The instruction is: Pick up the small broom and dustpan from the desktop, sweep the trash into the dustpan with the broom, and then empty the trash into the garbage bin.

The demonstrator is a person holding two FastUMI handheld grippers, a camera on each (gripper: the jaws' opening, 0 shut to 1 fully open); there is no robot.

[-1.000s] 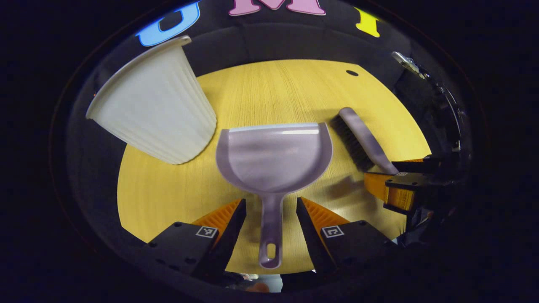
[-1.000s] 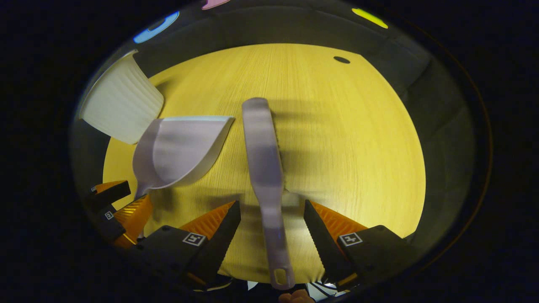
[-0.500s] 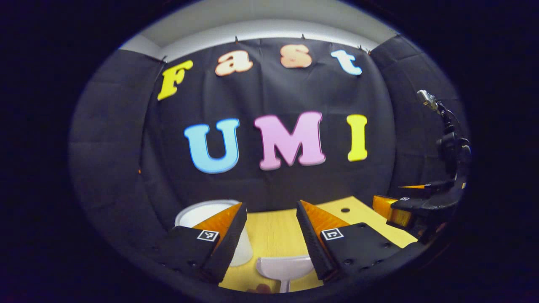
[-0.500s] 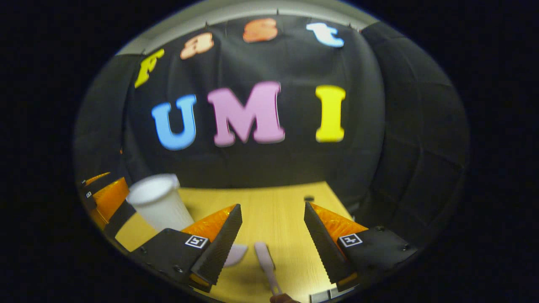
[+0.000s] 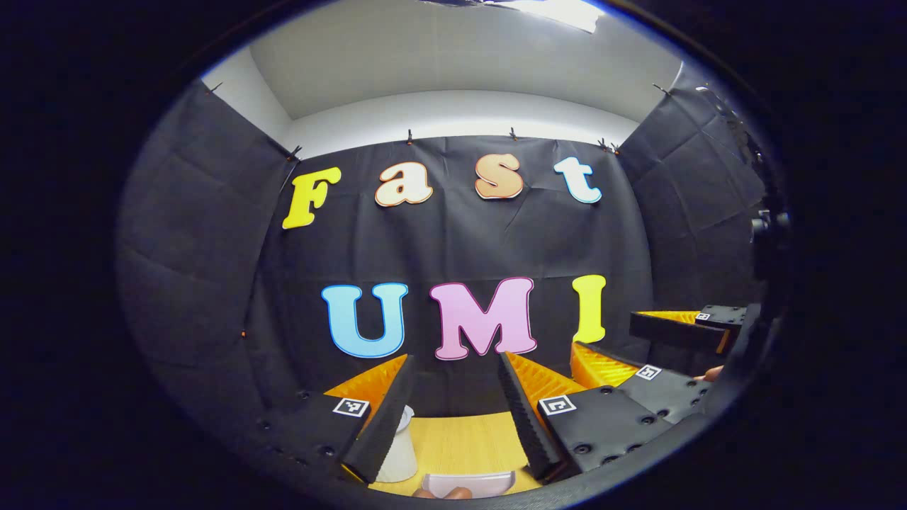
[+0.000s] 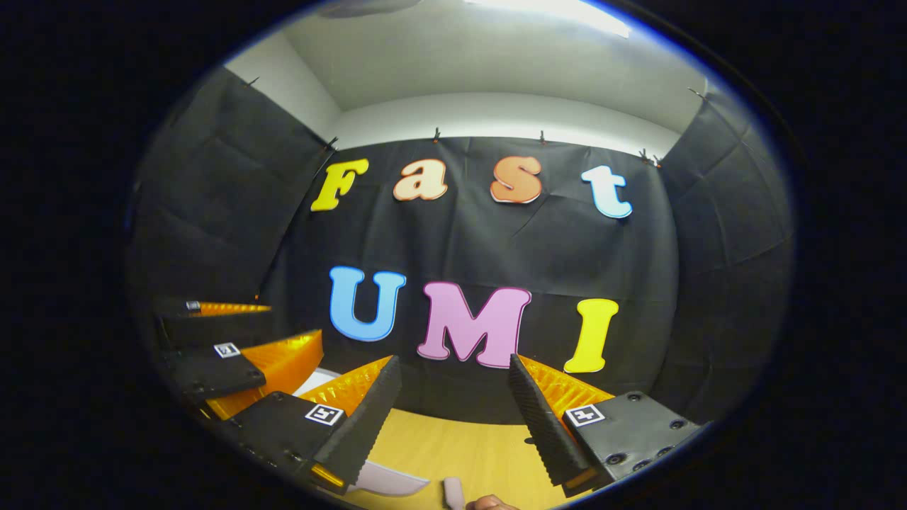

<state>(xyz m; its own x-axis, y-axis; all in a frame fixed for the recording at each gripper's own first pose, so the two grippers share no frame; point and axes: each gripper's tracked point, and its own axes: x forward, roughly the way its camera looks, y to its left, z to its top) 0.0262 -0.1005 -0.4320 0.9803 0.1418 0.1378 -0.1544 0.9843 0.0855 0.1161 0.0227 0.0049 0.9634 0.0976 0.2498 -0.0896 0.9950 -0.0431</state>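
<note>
My left gripper (image 5: 455, 360) is open with nothing between its fingers and points at the booth's back wall. Below it, at the view's bottom edge, lies the front lip of the pale lilac dustpan (image 5: 469, 484) on the yellow wooden desktop (image 5: 460, 440). My right gripper (image 6: 453, 361) is open and empty too, raised the same way. Under it I see the dustpan's edge (image 6: 388, 482) and the tip of the lilac broom (image 6: 452, 491), both lying on the desktop (image 6: 460, 446). Each gripper sees the other beside it: the right gripper (image 5: 606, 336) and the left gripper (image 6: 294, 322).
The white ribbed garbage bin (image 5: 397, 453) stands on the desktop behind my left finger, and a sliver of the bin (image 6: 315, 382) peeks out in the right gripper view. A fingertip of the person's hand (image 6: 486, 503) shows at the bottom. Black cloth walls close the booth.
Both grippers have tilted up from looking down at the desktop to facing the back wall. The dustpan and broom have slid to the bottom edges, still lying on the desktop.
</note>
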